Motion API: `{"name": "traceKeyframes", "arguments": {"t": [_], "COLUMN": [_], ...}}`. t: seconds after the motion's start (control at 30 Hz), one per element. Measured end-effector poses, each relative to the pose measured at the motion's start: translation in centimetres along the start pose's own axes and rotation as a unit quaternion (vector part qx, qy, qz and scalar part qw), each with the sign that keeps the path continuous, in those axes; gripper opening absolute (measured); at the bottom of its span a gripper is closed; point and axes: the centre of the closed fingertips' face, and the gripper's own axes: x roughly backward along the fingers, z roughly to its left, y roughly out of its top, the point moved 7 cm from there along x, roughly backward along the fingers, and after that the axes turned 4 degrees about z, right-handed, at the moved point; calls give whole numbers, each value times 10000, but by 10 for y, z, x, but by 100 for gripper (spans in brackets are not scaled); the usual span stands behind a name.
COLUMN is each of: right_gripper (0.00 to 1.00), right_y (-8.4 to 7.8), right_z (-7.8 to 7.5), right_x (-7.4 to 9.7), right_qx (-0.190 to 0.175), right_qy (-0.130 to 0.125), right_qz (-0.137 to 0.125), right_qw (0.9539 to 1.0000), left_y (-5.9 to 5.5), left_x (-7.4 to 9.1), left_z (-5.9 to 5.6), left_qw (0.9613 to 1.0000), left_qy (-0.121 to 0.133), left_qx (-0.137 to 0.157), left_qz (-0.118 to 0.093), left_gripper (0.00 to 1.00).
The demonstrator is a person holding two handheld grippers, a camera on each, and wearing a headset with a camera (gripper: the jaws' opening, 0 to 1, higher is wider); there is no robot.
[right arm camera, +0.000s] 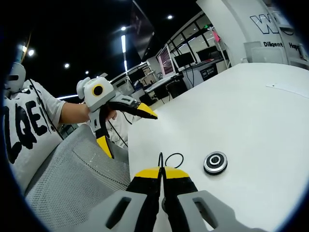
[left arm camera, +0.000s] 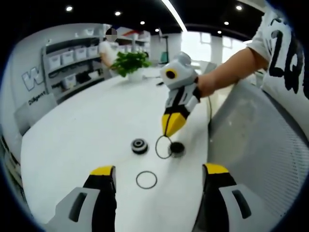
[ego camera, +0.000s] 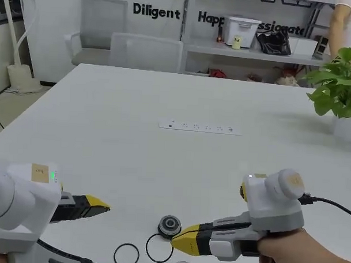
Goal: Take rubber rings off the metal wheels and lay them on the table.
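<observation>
**Right gripper** (right arm camera: 162,170): its jaws are pressing fully together, pinching the top of a thin black rubber ring (left arm camera: 156,146). The ring is hanging straight down from the tips with its plane roughly upright. Its lower edge is reaching toward the tabletop (ego camera: 174,166), but contact cannot be confirmed.

**Bare wheel** (left arm camera: 177,148): in the left gripper view this small dark wheel is sitting just beside the hanging loop, on the person's side. The loop appears to be clear of it, though the two are overlapping in that view.

**Left gripper** (left arm camera: 159,170): its jaws are standing wide apart, gripping nothing and hovering over the tabletop. A second ring (left arm camera: 136,180) is lying flat just ahead of its tips, already laid down.

**Governing relation:** the held ring is hanging directly beneath the right gripper's tips, over bare tabletop between the second ring and the bare wheel. In my judgement the laying-down step is in hand. It calls for a short descent and a release, well apart from the second ring.

**Further out:** the banded wheel (left arm camera: 139,145) is resting just beyond the right gripper's tips, nearer that gripper than the left one. Its dark outer band suggests its ring is yet to come off.

**Far side:** a power strip (ego camera: 200,128) is lying flat and a potted plant (ego camera: 338,82) is standing at the edge.
</observation>
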Motion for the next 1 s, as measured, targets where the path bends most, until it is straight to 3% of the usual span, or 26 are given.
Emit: {"name": "traceKeyframes", "arguments": {"t": [0.5,1.0], "right_gripper": [0,0], "right_y": [6,1], "right_z": [0,-6], "right_x": [-16,-32], "right_qx": [87,50], "right_qy": [82,111], "right_qz": [129,332], "right_qw": [9998,9994], "left_y": [-5,-10], "left_x": [6,7], "left_z": [4,7], "left_qw": [9999,9998], "left_qy": [99,116], "left_qx": [78,147], "left_qz": [13,18], "left_gripper": [75,75]}}
